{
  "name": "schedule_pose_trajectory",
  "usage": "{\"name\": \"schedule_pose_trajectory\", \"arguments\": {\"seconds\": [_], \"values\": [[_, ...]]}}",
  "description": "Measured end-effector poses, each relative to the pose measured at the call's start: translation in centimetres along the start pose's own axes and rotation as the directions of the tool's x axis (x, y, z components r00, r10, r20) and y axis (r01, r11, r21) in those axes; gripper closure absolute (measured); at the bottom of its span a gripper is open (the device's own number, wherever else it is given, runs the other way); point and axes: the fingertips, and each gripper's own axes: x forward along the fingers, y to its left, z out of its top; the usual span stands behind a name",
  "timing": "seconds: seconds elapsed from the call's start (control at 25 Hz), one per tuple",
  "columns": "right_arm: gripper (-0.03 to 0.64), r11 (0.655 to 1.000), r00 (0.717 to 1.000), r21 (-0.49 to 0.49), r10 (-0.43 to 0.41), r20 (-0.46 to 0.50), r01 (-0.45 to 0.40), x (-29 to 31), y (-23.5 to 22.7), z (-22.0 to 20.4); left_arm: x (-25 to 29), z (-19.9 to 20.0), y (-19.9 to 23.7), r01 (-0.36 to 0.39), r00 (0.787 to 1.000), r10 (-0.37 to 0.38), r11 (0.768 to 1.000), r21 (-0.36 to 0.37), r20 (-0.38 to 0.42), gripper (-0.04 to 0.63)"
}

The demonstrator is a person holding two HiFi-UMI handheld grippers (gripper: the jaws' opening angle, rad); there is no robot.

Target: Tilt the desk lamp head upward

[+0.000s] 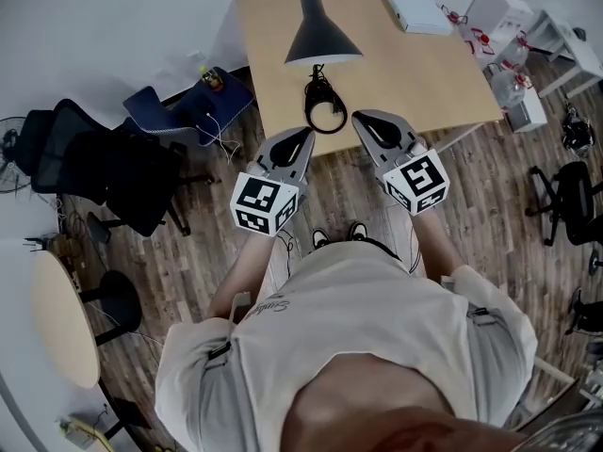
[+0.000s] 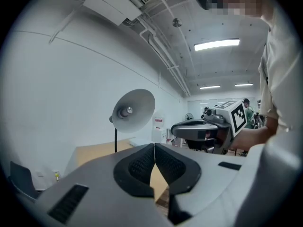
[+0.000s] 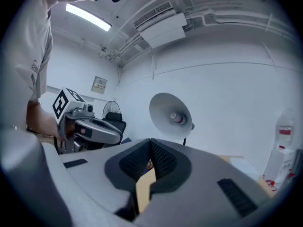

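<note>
A black desk lamp [image 1: 320, 28] stands on the wooden table [image 1: 443, 83], its cone shade facing down toward the table's near edge. Its coiled black cord [image 1: 323, 104] lies just in front of it. Both gripper views look up into the shade [image 2: 134, 109] [image 3: 170, 114], with the bulb showing. My left gripper [image 1: 299, 139] hovers at the table's near edge, left of the cord, shut on nothing. My right gripper [image 1: 366, 121] hovers just right of the cord, also shut and empty. In each gripper view the dark pads [image 2: 142, 163] [image 3: 161, 159] meet.
A flat white box [image 1: 416, 9] lies on the table's far right. Black office chairs [image 1: 104, 172] and a blue seat [image 1: 179, 113] stand to the left. White cartons and a rack [image 1: 513, 26] stand at the right, and a round table [image 1: 64, 320] at lower left.
</note>
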Motion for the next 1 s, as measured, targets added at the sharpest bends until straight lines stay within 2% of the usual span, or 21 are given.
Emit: {"name": "schedule_pose_trajectory", "arguments": {"seconds": [0.32, 0.52, 1.0], "values": [[0.621, 0.999, 0.997, -0.005, 0.032, 0.075, -0.031, -0.8, 0.4, 2.9, -0.1, 0.7, -0.8, -0.03, 0.999, 0.031, 0.999, -0.03, 0.033, 0.58], [0.621, 1.0, 0.996, -0.015, 0.028, 0.079, -0.027, -1.1, 0.3, 2.6, -0.2, 0.9, -0.1, -0.049, 0.998, 0.05, 0.998, -0.028, 0.046, 0.58], [0.621, 0.999, 0.996, 0.038, -0.01, 0.091, 0.007, -1.5, -1.0, 2.2, 0.3, 0.2, 0.6, -0.075, 0.996, 0.078, 0.995, -0.059, 0.043, 0.58]]}}
